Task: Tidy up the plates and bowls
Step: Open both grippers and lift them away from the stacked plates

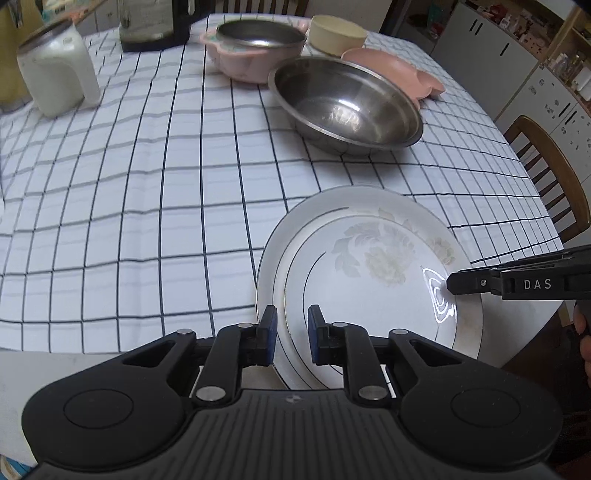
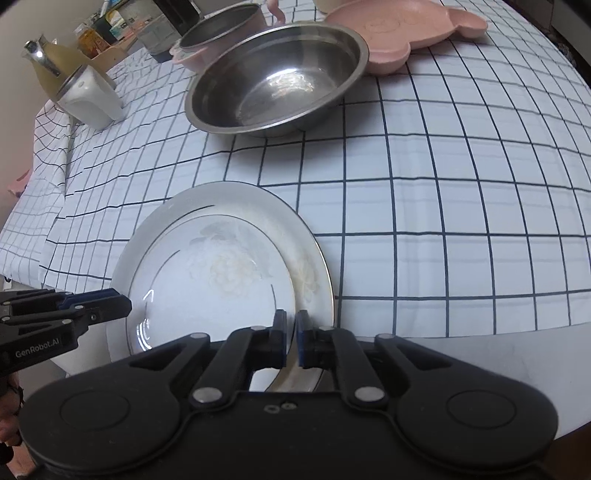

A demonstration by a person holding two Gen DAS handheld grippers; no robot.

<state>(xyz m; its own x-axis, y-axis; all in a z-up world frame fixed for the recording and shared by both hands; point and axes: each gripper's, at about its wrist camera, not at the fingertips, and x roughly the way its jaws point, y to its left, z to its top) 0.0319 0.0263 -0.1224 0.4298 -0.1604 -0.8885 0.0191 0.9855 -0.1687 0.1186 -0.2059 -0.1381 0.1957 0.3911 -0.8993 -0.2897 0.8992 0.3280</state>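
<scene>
Two white plates lie stacked at the table's near edge. The small floral plate (image 1: 369, 280) (image 2: 221, 280) sits on the larger plate (image 1: 351, 199) (image 2: 207, 195). My left gripper (image 1: 291, 332) (image 2: 125, 306) is shut on the small plate's left rim, its outer finger over the large plate's rim. My right gripper (image 2: 291, 332) (image 1: 448, 284) is shut on the small plate's right rim, with only a thin gap between its pads. A large steel bowl (image 1: 347, 107) (image 2: 273, 81) stands beyond the plates.
Further back are a pink pot with a steel insert (image 1: 255, 48), a cream bowl (image 1: 336, 35) and a pink bear-shaped tray (image 1: 391, 66) (image 2: 406, 22). A white jug (image 1: 55, 77) (image 2: 92, 96) stands at the left. A wooden chair (image 1: 546, 173) is at the right.
</scene>
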